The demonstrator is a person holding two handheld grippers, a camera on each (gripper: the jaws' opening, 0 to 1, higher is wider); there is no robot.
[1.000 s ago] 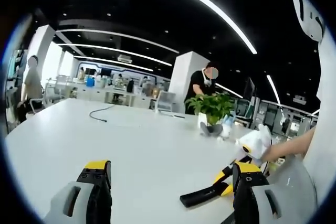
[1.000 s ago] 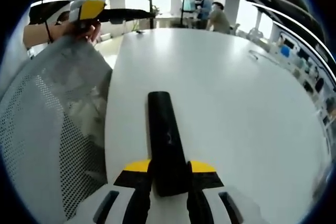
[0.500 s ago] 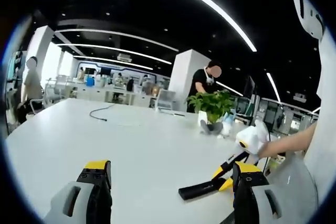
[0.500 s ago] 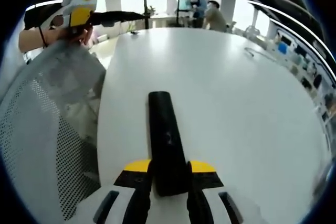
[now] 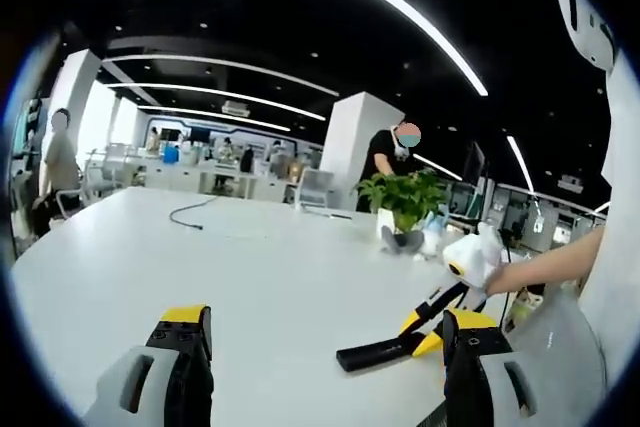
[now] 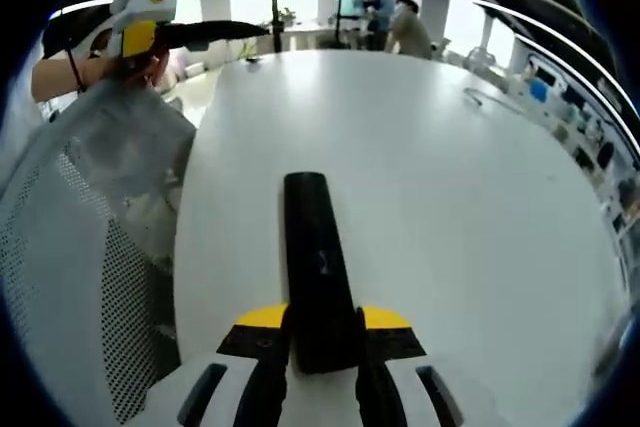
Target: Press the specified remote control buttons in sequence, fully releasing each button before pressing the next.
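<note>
The right gripper (image 6: 322, 342) pinched the near end of a black remote (image 6: 312, 267) between its jaws, and the remote's long axis ran straight out ahead of that gripper, over the white table (image 6: 450, 207). It seemed to be held just above the tabletop rather than resting on it, though the right gripper view did not settle that. The left gripper (image 5: 325, 372) had its jaws spread wide apart with nothing between them, and it was the free tool for pressing. From the left gripper view, the remote (image 5: 385, 349) lay ahead and to the right, its far end pointing across toward the left gripper's front. That view also showed a potted plant (image 5: 405, 202) and a dark cable (image 5: 192, 213) nearer the table's far edge. The right gripper view showed instead the remote's top face lengthwise, a mesh chair back (image 6: 90, 247) beside the table's left edge, and the left gripper (image 6: 145, 17) raised well apart from the remote.
</note>
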